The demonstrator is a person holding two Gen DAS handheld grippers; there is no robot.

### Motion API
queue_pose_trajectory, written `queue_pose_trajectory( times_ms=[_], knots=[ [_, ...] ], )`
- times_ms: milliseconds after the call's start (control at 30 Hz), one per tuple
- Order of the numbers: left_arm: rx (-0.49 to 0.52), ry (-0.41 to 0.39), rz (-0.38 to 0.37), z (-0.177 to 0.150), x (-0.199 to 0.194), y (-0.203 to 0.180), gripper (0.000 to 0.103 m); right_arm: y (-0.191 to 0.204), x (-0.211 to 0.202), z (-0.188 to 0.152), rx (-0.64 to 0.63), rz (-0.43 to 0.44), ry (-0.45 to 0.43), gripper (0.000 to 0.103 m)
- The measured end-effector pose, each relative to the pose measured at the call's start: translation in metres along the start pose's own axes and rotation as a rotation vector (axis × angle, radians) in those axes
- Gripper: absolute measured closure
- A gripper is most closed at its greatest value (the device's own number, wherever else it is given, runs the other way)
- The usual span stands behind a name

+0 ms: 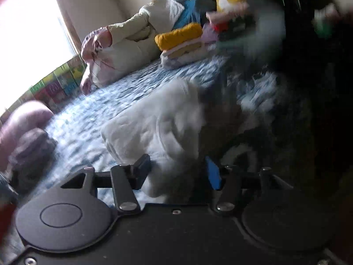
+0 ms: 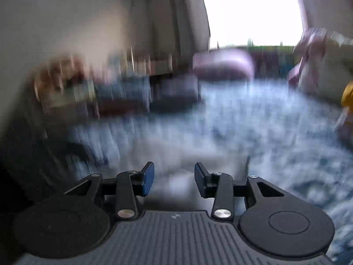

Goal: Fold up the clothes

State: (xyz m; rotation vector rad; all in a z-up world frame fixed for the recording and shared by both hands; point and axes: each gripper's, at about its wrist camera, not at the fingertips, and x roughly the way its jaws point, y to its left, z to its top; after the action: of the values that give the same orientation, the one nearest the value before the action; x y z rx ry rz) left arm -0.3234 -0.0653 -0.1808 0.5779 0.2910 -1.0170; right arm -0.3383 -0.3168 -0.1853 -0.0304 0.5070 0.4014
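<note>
Left gripper shows at the bottom of the left wrist view with its jaws apart, and a pale white garment lies between and just ahead of them; motion blur hides whether either blue pad presses on the cloth, though the gap looks wide and the fabric loose. That garment lies on a blue and white patterned bedspread, near the edge closest to the camera. Toward the far side of the bed a stack of folded clothes sits with a mustard-yellow knit on top, and beside it a cream quilted jacket is heaped on the bedspread with a pink plastic bag just in front of it. A purple cushion rests at the bed's left edge, and a bright window fills the upper left corner. A dark blurred mass covers the right side of this view; what it is cannot be told. In the right wrist view the right gripper is partly open, jaws clearly apart with nothing gripped, only blurred pale fabric on the bedspread beyond them. Everything here is smeared by motion: a purple cushion sits at the far edge under the window, and cluttered shelves stand to the left.
</note>
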Motion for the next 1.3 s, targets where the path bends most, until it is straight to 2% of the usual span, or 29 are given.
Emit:
queue_pose_trajectory(
  times_ms=[33,67,100,200,267,367,433,533,600,700,800,833,900,1000,1100,1167,1233,1300],
  knots=[
    [-0.048,-0.016,-0.032,0.002,-0.010,0.004,0.049,0.012,0.005,-0.009,-0.091,-0.028,0.016,0.059],
    [-0.108,-0.069,-0.045,0.003,-0.022,0.012,0.049,0.025,0.004,-0.017,-0.191,-0.053,0.009,0.053],
    [-0.167,-0.121,-0.057,0.005,-0.032,0.020,0.049,0.034,0.003,-0.019,-0.255,-0.069,0.012,0.052],
    [-0.315,-0.218,0.010,0.018,-0.032,0.045,0.049,0.036,-0.012,-0.015,-0.237,-0.060,-0.038,0.053],
    [-0.326,-0.236,0.065,0.029,-0.016,0.053,0.049,0.036,-0.025,-0.012,-0.225,-0.041,-0.068,0.055],
    [-0.314,-0.222,0.084,0.041,0.018,0.061,0.051,0.031,-0.042,-0.004,-0.188,-0.007,-0.113,0.056],
    [-0.310,-0.211,0.066,0.040,0.037,0.065,0.060,0.017,-0.043,0.006,-0.107,-0.001,-0.165,0.056],
    [-0.340,-0.118,0.047,0.031,0.069,0.065,0.065,-0.001,-0.031,0.021,-0.002,-0.014,-0.227,0.056],
    [-0.324,-0.067,0.070,0.024,0.081,0.058,0.065,-0.009,-0.010,0.026,0.023,-0.021,-0.216,0.056],
    [-0.378,-0.047,0.109,0.018,0.087,0.052,0.064,-0.019,0.030,0.018,0.057,-0.049,-0.086,0.059],
    [-0.359,-0.040,0.185,0.014,0.096,0.036,0.063,-0.014,0.045,0.007,0.008,-0.068,-0.033,0.059],
    [-0.362,-0.043,0.207,0.012,0.098,0.033,0.063,-0.011,0.048,0.006,-0.006,-0.077,-0.027,0.059],
    [-0.433,-0.054,0.210,0.009,0.100,0.038,0.062,-0.016,0.051,0.003,0.009,-0.071,-0.034,0.059],
    [-0.424,-0.060,0.221,0.009,0.102,0.038,0.062,-0.023,0.057,0.001,0.036,-0.054,-0.041,0.059],
    [-0.402,-0.081,0.210,0.010,0.095,0.036,0.062,-0.017,0.055,0.003,0.014,-0.065,-0.056,0.059],
    [-0.415,-0.117,0.188,0.017,0.075,0.040,0.058,-0.018,0.041,0.005,0.059,-0.051,-0.093,0.059],
    [-0.444,-0.162,0.179,0.027,0.046,0.046,0.046,-0.015,0.020,0.009,0.105,-0.053,-0.147,0.055],
    [-0.543,-0.231,0.245,0.027,0.009,0.055,0.045,-0.015,-0.002,0.006,0.174,-0.083,-0.187,0.049]
  ],
)
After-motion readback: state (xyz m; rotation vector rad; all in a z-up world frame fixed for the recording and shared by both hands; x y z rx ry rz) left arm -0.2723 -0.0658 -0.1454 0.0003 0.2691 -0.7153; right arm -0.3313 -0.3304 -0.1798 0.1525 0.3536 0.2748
